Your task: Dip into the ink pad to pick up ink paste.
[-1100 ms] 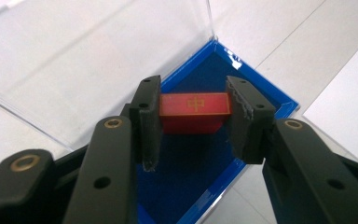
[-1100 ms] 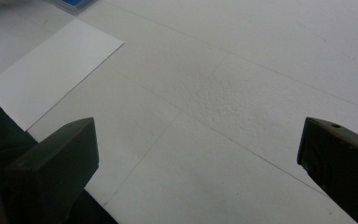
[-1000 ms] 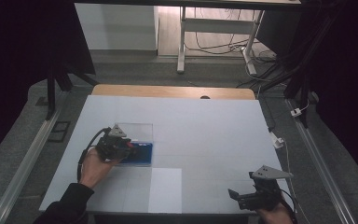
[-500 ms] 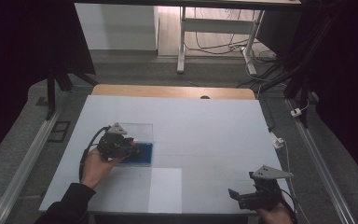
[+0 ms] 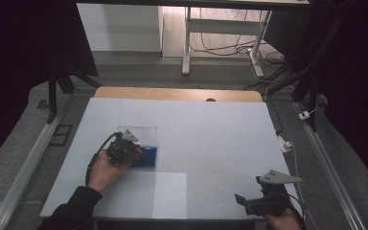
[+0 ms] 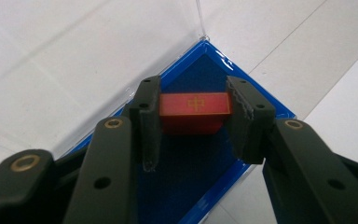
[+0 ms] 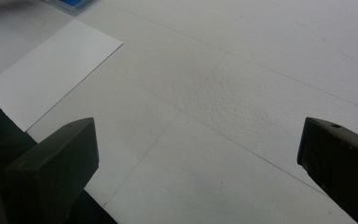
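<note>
Table (image 5: 211, 124) one and white, one paper sheet (image 5: 170, 194) near its front edge, one blue tray (image 6: 200, 177), my two grippers, right gripper (image 7: 198, 154) spread apart over bare table, left gripper (image 6: 193, 119) clamped on one red block (image 6: 195, 112) inside the tray.

A white sheet of paper (image 5: 170, 194) was laid flat near the front edge of the white table (image 5: 211, 129); cables (image 5: 220, 45) were strewn on the floor beyond.

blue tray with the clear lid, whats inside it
One red block with a gold mark on top, clamped by the left gripper, over the blue tray and its dark blue lining. The jaws cover the tray's near part.
</note>
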The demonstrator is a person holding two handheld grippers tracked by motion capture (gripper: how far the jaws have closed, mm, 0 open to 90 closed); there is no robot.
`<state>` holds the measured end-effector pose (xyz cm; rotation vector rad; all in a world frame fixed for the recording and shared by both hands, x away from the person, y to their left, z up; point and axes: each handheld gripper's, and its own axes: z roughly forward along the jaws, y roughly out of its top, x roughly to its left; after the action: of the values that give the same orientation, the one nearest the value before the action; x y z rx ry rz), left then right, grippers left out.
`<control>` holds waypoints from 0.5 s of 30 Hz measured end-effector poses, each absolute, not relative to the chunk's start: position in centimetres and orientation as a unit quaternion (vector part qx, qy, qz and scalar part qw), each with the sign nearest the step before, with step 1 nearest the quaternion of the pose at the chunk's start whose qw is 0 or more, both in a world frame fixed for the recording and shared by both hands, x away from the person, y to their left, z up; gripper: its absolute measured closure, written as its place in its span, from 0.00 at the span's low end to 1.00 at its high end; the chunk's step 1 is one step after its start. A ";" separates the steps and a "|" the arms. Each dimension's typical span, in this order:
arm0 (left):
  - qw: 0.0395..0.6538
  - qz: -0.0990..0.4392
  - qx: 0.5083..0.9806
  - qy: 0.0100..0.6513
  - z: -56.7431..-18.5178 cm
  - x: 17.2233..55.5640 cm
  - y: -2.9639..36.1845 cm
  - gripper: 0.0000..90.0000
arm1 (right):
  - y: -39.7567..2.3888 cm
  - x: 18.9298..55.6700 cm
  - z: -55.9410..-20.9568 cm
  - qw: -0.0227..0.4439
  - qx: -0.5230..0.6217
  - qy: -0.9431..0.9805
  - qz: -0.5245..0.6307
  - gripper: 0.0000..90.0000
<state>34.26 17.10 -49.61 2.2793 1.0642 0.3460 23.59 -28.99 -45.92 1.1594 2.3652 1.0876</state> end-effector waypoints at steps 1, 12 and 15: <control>0.297 0.131 0.856 0.402 -49.6 34.2 17.0 0.65 | -29.0 23.6 -45.9 0.146 0.403 0.821 0.377 0.00; 0.316 0.139 0.845 0.409 -50.3 33.7 17.3 0.65 | -28.9 23.6 -46.0 0.147 0.401 0.822 0.376 0.00; 0.308 0.153 0.846 0.407 -50.3 33.4 16.8 0.65 | -28.9 23.6 -46.0 0.147 0.401 0.823 0.374 0.00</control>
<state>33.43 16.85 -50.29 2.2386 1.0754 0.4058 23.60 -28.87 -45.95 1.1542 2.3685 1.0754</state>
